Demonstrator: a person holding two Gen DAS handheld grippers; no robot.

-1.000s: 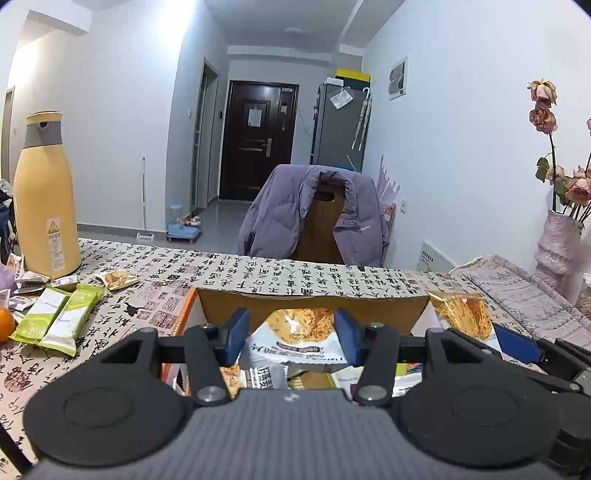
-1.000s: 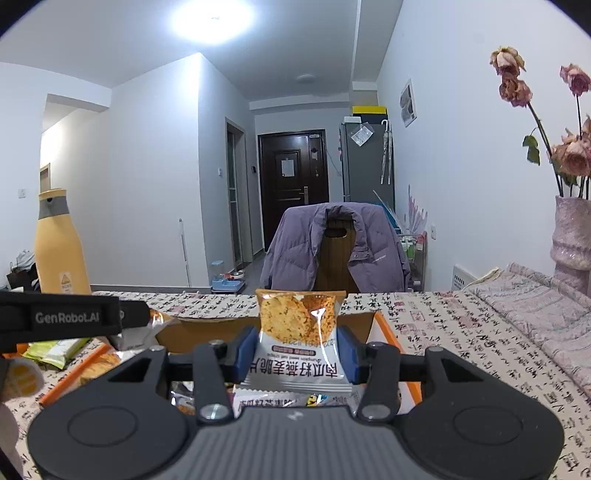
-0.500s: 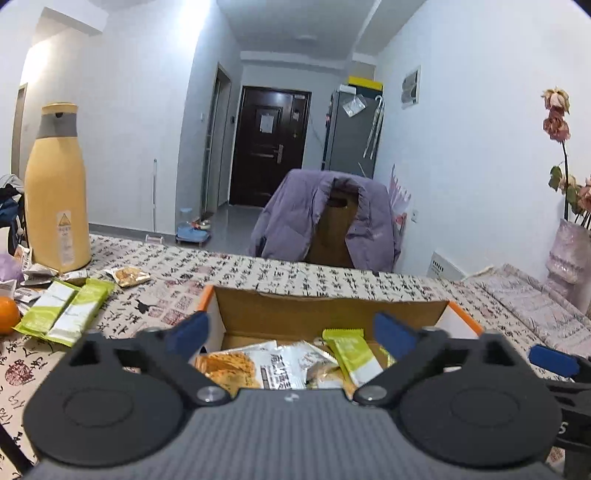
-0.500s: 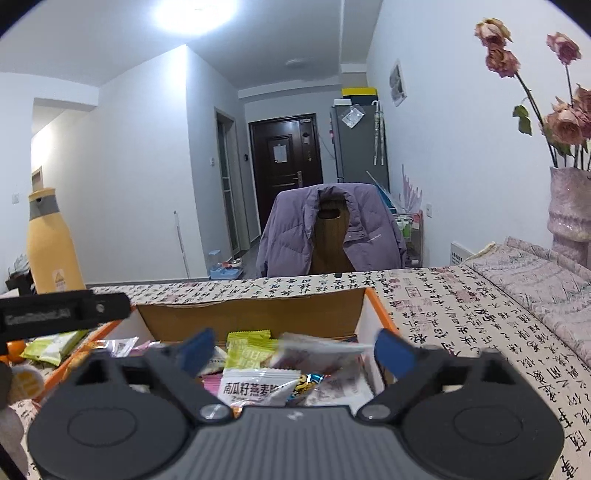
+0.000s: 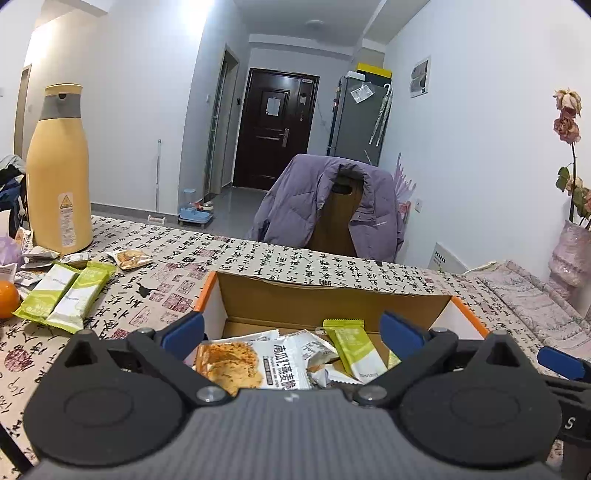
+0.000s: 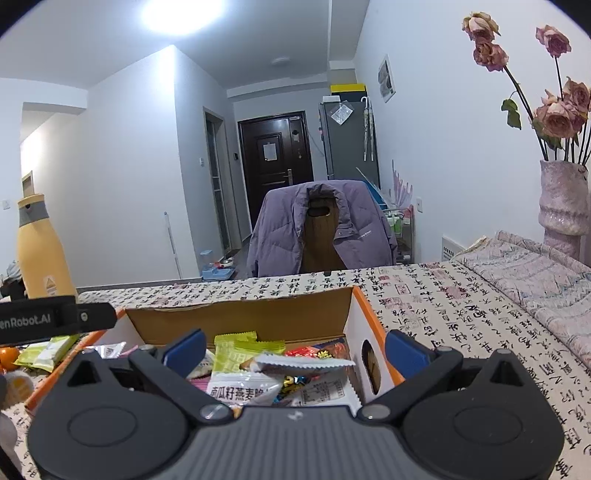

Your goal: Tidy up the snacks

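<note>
Both grippers: black bodies w/ round discs, silver screws, blue pads [image 5: 183, 331]; "GenRobot.AI" marking.

White walls [image 5: 461, 155] all round, grey floor [image 5: 229, 206] down a hallway. Dark door [image 5: 275, 129] at the far end, grey fridge [image 5: 356, 118] beside it. Wooden chair [image 5: 332, 218] draped with a purple jacket [image 5: 291, 206] behind the desk [image 5: 295, 262] under a patterned cloth. Bright ceiling light [image 6: 183, 14] overhead.
</note>
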